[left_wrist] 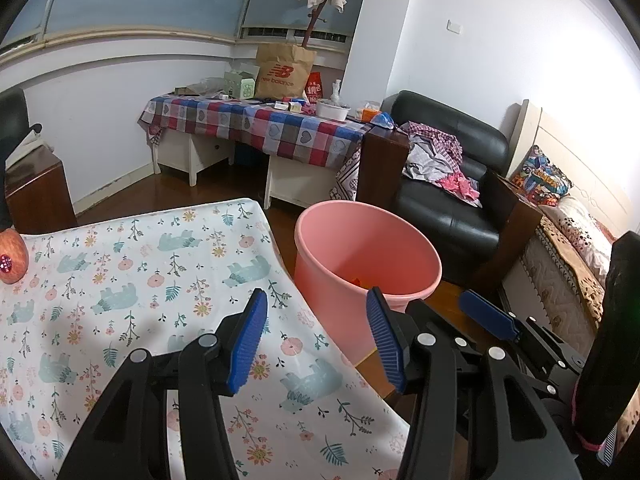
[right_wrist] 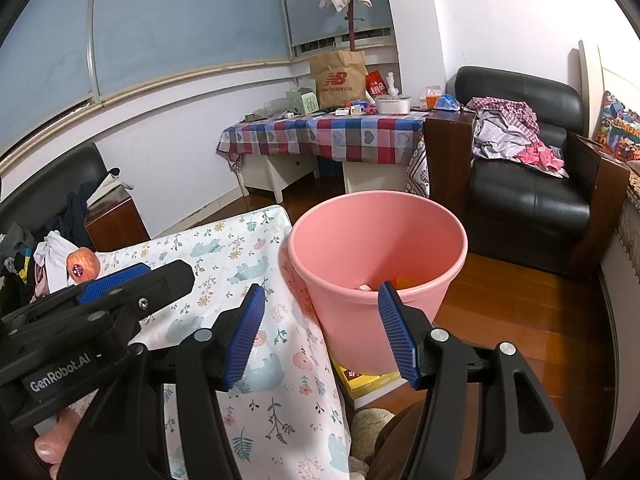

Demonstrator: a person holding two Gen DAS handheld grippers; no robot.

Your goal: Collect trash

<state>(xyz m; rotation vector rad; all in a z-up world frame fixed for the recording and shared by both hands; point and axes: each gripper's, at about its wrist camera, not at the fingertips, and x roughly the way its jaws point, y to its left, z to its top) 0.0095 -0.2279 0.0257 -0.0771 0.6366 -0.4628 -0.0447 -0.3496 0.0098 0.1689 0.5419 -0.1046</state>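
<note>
A pink plastic bucket (left_wrist: 366,254) stands on the wood floor beside the table with the floral bear cloth (left_wrist: 132,288). It holds some orange and pale scraps at the bottom (right_wrist: 400,282). My left gripper (left_wrist: 316,332) is open and empty, over the table's right edge near the bucket. My right gripper (right_wrist: 320,328) is open and empty, just in front of the bucket (right_wrist: 378,256). The left gripper's body (right_wrist: 100,312) shows at the left of the right wrist view. A red apple (left_wrist: 12,258) with a sticker lies at the table's far left; it also shows in the right wrist view (right_wrist: 82,266).
A black armchair (right_wrist: 528,184) with a heap of clothes stands behind the bucket. A checked-cloth desk (right_wrist: 328,136) with a paper bag and clutter is against the far wall. A yellow box (right_wrist: 368,380) lies on the floor under the bucket's near side. Clothes pile at the left.
</note>
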